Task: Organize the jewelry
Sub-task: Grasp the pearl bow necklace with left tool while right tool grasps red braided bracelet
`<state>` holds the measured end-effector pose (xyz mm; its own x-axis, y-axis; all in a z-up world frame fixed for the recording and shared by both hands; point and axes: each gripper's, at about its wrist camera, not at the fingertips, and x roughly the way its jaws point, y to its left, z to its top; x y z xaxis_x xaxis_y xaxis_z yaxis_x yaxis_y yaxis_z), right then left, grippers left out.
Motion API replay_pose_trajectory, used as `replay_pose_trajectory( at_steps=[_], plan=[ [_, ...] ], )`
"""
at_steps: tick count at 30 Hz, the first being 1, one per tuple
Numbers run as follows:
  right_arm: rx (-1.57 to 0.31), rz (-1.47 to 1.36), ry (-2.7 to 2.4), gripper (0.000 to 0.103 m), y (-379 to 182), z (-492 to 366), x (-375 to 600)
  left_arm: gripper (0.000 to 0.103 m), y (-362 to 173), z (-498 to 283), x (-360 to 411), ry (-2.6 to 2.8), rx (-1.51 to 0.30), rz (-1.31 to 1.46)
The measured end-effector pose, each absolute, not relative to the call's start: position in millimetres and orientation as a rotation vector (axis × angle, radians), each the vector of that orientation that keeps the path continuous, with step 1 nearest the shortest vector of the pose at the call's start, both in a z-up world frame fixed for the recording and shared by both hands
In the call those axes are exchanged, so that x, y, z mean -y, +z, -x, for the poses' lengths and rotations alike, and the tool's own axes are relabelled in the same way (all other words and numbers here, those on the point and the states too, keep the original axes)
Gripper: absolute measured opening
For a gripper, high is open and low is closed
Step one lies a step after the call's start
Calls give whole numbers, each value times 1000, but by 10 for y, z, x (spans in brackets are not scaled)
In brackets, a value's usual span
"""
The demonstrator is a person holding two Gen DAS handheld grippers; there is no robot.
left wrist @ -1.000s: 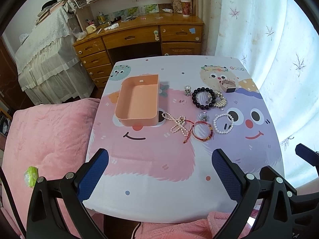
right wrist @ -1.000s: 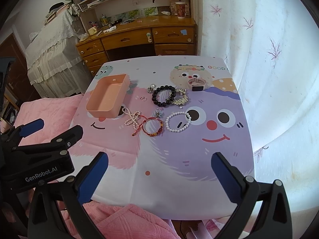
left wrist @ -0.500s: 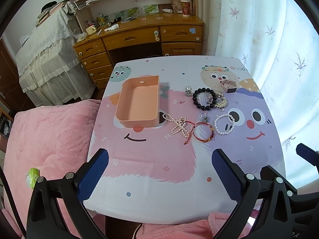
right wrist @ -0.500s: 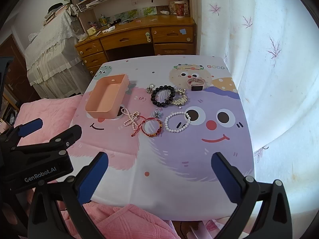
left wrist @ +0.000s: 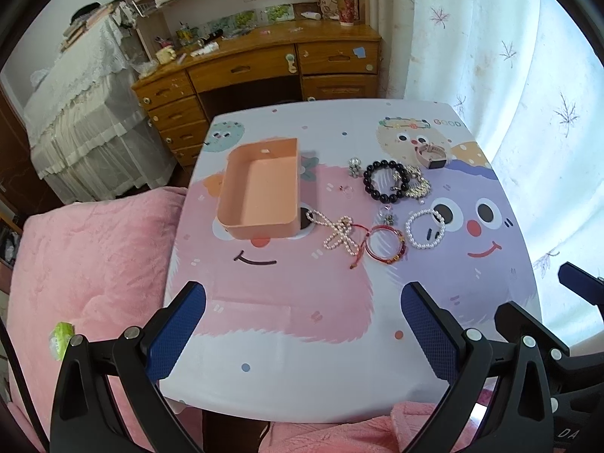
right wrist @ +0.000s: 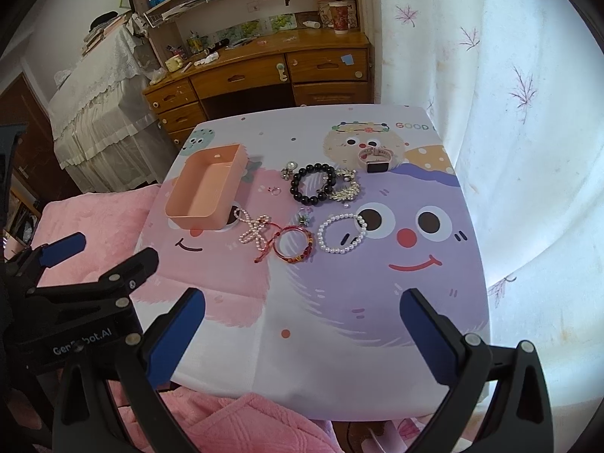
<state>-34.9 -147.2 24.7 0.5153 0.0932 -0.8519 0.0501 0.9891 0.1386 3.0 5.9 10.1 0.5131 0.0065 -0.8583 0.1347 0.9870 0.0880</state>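
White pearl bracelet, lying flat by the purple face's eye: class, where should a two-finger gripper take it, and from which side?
Probably pinch the near arc of the white pearl bracelet from above, one finger inside the loop. It lies flat, and that side is clear of the red cord bracelet.

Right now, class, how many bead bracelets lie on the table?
3: a black one farthest back, a white pearl one on the right, a red one beside it. None in the box.

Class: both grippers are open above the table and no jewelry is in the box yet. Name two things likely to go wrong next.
The red cord bracelet lies against the pearl strand, so one may drag the other. The tiny ring may slip from wide fingers. The pink box looks light and may slide.
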Motion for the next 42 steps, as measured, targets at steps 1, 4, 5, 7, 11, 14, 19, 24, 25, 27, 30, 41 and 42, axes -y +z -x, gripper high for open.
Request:
replay_pose_trajectory(
  at_steps=[1,4,5,7,11,14,19,24,25,27,30,41,42],
  plan=[
    [-1024,-158,30,103,238,346,1460,102,76,-39,-73,-88,-1036,-146],
    [-992,-166,36,103,203,332,1414,102,14,-83,-129,-126,-1053,-137],
    [-975,-162,31,103,200,328,1392,102,-16,-108,-140,-139,-1062,-134],
    [-939,-146,15,103,188,320,1338,102,-93,-169,-186,-180,-1080,-117],
    [-936,-130,4,103,115,256,1250,102,-228,-300,-256,-270,-1098,-89],
    [-946,-58,-9,103,38,195,1136,102,-326,-409,-282,-316,-1103,-107],
    [-948,29,-7,103,-206,82,1022,102,-596,-657,-292,-330,-1160,-148],
    [-923,135,6,103,-578,-22,924,102,-932,-876,-259,-418,-1161,-141],
    [-931,156,18,103,-675,-51,901,102,-996,-923,-243,-434,-1163,-130],
    [-928,196,37,102,-830,-90,868,102,-1121,-1013,-223,-448,-1167,-92],
    [-913,253,82,98,-1068,-171,805,99,-1277,-1120,-210,-427,-1189,-37],
    [-992,208,130,61,-1670,-559,911,61,-1842,-1401,-52,-363,-1263,121],
    [-997,205,131,61,-1691,-577,929,58,-1868,-1414,-18,-359,-1260,118]
  ],
)
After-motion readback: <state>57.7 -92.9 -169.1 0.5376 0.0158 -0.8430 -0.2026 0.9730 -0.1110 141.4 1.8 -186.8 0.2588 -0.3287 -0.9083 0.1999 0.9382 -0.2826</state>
